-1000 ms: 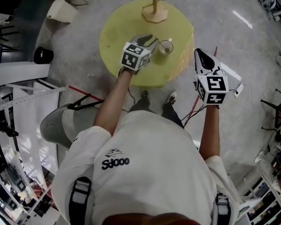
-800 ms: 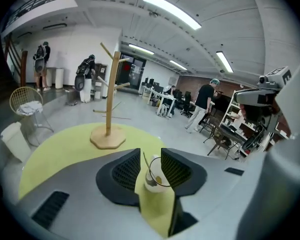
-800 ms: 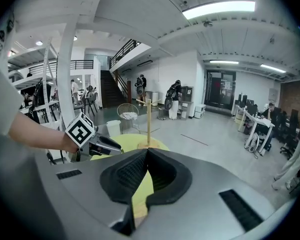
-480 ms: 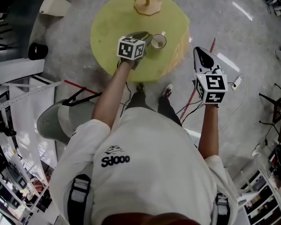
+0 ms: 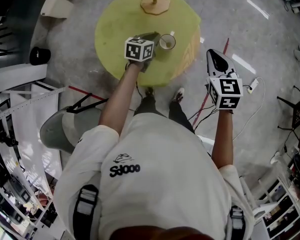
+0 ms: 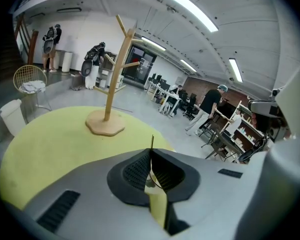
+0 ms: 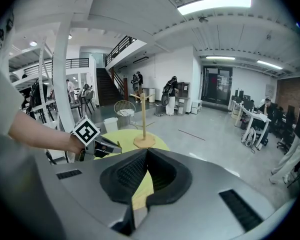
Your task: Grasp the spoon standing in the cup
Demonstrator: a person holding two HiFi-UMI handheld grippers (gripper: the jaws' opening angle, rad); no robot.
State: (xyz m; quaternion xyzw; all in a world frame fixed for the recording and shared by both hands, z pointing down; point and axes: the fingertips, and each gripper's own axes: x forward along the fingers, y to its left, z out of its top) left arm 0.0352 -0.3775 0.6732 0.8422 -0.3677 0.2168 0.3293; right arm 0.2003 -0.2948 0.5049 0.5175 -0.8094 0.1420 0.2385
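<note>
The task looks all but finished. In the head view the cup stands on the round yellow surface, at about 4 o'clock from its centre, with a wooden stand at the 12 o'clock edge. The left hand-held gripper reaches in from about 9 o'clock of the cup, and its tips lie right at the rim. Its own view shows what matters. The jaws have just been closing and now stand pressed together, and the thin dark handle of the spoon rises straight up between the pads, its tip poking out at 12 o'clock above them. The spoon therefore appears caught by its handle and upright. Its bowl is hidden behind the jaws and presumably sits in the cup, though neither view shows that end clearly. The right hand-held gripper hangs off the surface over the floor, at about 4 o'clock from the cup and well apart from it. Its jaws are brought together with nothing between them, so it plays no part in the grasp. The reach and the closing are done. What may remain is to prove the hold firm, since a slim handle pinched near its top could slip or tilt if pulled.
</note>
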